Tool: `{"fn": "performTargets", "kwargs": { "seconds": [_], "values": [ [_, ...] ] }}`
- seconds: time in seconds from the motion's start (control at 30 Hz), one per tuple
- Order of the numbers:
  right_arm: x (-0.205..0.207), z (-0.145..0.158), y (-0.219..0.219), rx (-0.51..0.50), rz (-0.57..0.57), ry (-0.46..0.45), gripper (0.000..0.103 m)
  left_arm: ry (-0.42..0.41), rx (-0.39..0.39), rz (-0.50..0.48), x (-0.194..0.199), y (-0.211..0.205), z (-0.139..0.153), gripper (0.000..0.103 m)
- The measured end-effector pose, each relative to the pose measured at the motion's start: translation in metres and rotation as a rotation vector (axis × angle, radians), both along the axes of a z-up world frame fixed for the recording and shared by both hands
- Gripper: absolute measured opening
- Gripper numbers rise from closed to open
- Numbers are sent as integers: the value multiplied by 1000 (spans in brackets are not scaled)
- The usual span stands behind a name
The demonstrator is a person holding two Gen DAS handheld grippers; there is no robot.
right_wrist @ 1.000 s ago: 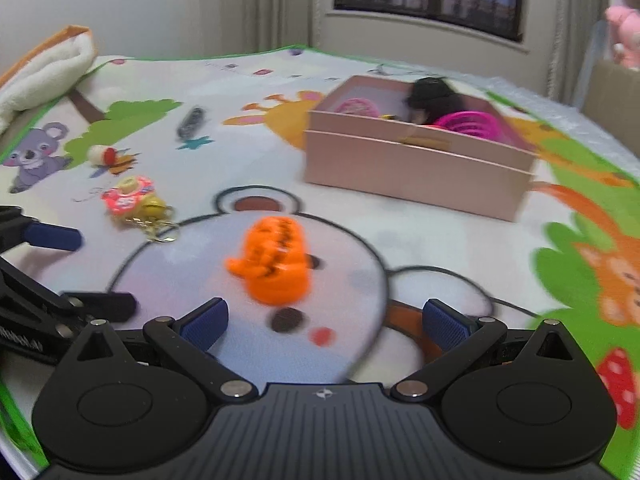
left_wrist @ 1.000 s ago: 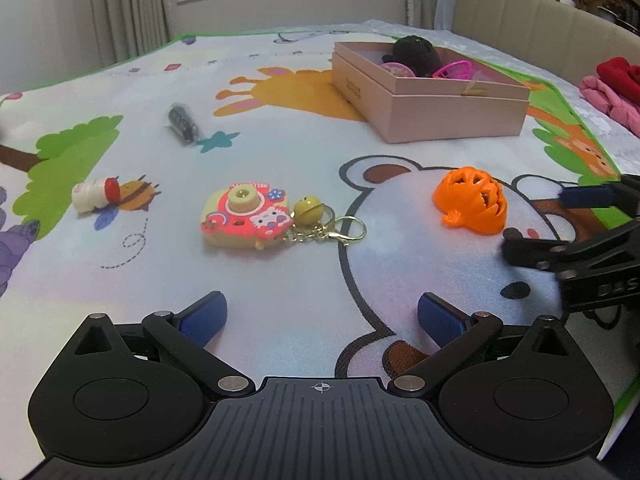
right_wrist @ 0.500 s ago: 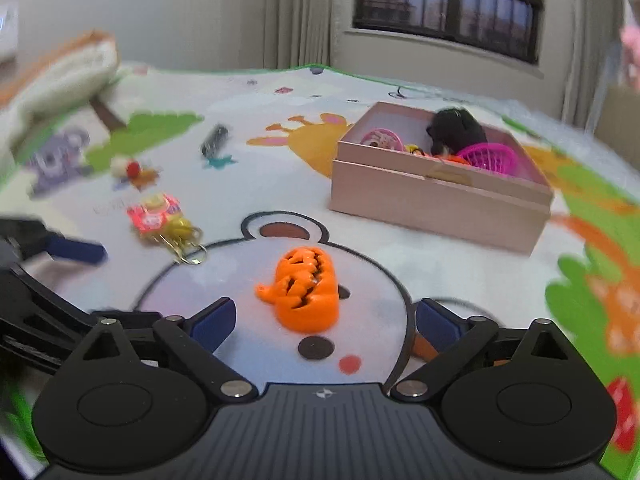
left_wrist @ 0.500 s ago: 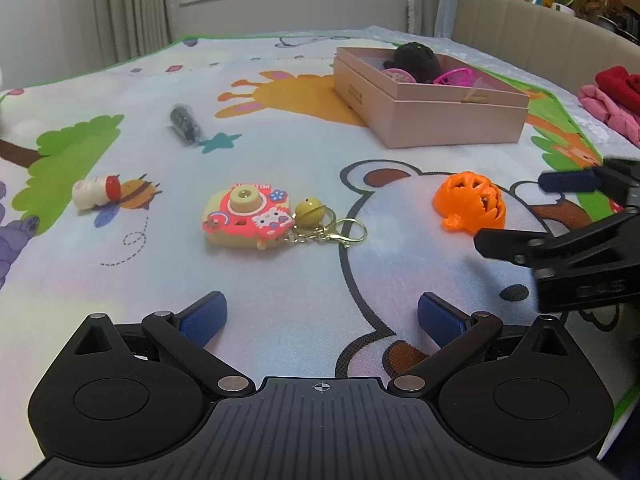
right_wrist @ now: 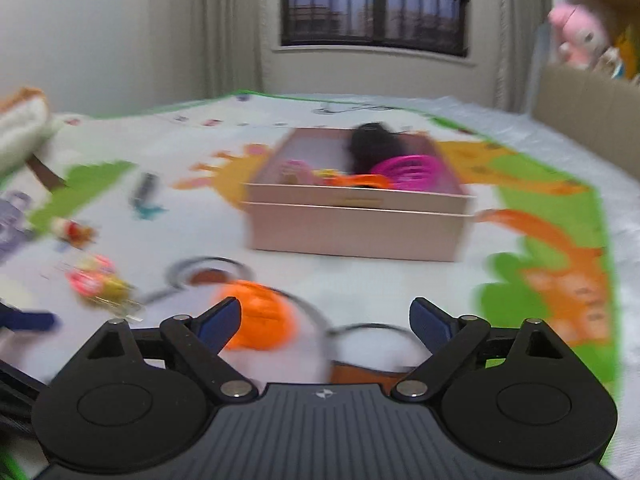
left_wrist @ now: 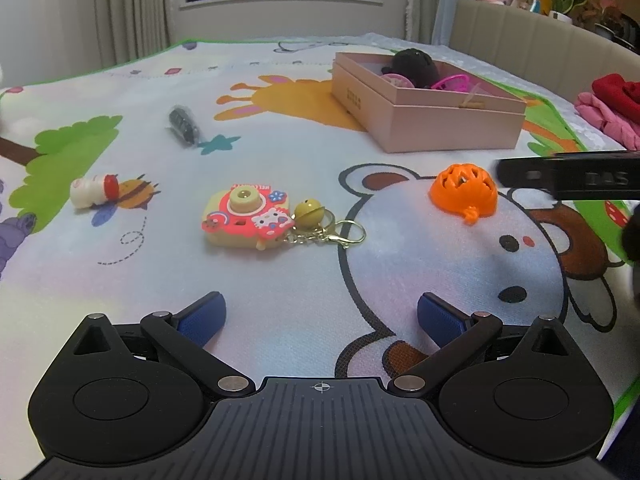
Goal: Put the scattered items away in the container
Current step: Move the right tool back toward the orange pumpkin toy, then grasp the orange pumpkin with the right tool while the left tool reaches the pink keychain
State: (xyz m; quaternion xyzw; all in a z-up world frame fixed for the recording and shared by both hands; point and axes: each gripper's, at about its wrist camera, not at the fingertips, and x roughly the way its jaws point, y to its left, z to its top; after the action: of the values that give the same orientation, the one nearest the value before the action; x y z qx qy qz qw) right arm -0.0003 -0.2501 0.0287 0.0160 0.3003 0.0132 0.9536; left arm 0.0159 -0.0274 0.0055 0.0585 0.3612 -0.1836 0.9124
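An orange pumpkin toy [left_wrist: 464,193] lies on the play mat, right of a pink camera keychain [left_wrist: 250,216] with a yellow bell. A small white and red figure [left_wrist: 92,191] and a dark wrapped item [left_wrist: 183,126] lie further left. The pink box [left_wrist: 448,124] holds a black toy and pink items. My left gripper [left_wrist: 320,316] is open and empty, low over the mat. My right gripper [right_wrist: 324,320] is open, with the pumpkin [right_wrist: 256,316] just ahead by its left finger [right_wrist: 220,320]. The right wrist view is blurred.
A beige headboard [left_wrist: 540,52] with plush toys runs along the right. Red and pink clothes [left_wrist: 608,108] lie at the far right. A curtain and window stand behind the mat. A white pillow [right_wrist: 20,128] lies at the left in the right wrist view.
My right gripper has moved forward and turned toward the box, so the pumpkin now sits close by its left finger. My left gripper has barely moved.
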Motion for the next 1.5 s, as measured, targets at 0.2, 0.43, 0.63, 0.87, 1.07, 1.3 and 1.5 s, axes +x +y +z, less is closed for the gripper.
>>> {"fn": "performTargets", "kwargs": {
  "seconds": [0.2, 0.43, 0.63, 0.87, 1.07, 1.3, 1.5],
  "values": [
    [31, -20, 40, -51, 65, 80, 55, 6, -2, 0, 1, 0, 1, 103],
    [14, -18, 27, -43, 52, 70, 56, 8, 11, 1, 1, -2, 1, 103],
    [-6, -25, 6, -71, 6, 67, 56, 10, -48, 9, 4, 5, 9, 103],
    [-13, -33, 5, -97, -5, 20, 57, -25, -12, 138, 39, 20, 22, 103],
    [-13, -36, 1, -76, -5, 8, 57, -42, 74, 224, 66, 29, 19, 103],
    [-13, -38, 3, -85, -4, 5, 58, -28, 64, 268, 75, 38, 13, 103],
    [-12, -39, 3, -87, -5, 5, 58, -29, 66, 239, 94, 32, 15, 103]
  ]
}}
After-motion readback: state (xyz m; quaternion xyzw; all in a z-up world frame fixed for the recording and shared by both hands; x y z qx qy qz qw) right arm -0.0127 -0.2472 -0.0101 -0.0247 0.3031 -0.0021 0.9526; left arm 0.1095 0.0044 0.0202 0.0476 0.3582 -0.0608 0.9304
